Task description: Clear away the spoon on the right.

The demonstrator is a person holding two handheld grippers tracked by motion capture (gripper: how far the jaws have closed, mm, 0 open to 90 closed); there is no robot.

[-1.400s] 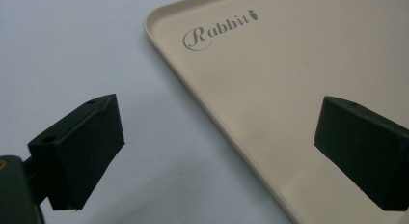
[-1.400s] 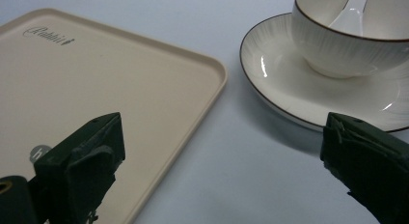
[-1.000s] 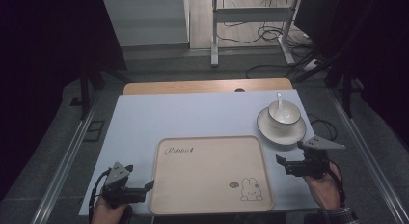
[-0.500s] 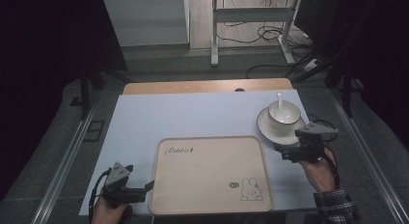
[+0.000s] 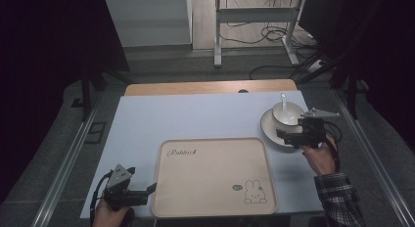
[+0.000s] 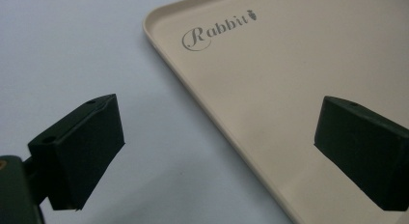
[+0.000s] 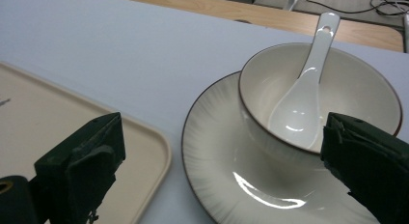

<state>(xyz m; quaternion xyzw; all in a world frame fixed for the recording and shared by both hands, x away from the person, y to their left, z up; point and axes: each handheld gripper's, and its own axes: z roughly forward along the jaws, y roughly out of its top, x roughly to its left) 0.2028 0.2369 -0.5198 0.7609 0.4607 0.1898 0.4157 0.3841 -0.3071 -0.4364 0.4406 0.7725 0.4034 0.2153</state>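
The right tool (image 5: 285,134) hangs with its jaws spread wide and nothing between them, its tips over the near-left part of the plate (image 5: 269,131). In the right gripper view the two black jaws stand far apart: the left one sits over the gap between the plate (image 7: 217,151) and the tray (image 7: 144,151), the right one over the near right rim of the bowl (image 7: 357,84). The bowl (image 5: 288,112) stands on the plate, toward the plate's far side, and a white spoon (image 5: 283,103) lies in it with its scoop down in the bowl and its handle leaning on the far rim. In the right gripper view the spoon (image 7: 304,98) shows a small hole at the end of its handle. The plate sits on the pale blue surface (image 5: 195,114), just to the right of the tray's far right corner, close to the tray (image 5: 213,175) but apart from it.

The left tool (image 5: 150,189) is also released, with its jaws wide open and holding nothing. It hovers at the tray's near left corner, on the opposite side of the tray from the plate and well apart from it. In the left gripper view one jaw is over the bare surface (image 6: 72,50) and the other over the tray (image 6: 270,74), with the tray's left rim running between them and the printed word "Rabbit" (image 6: 217,30) beyond.
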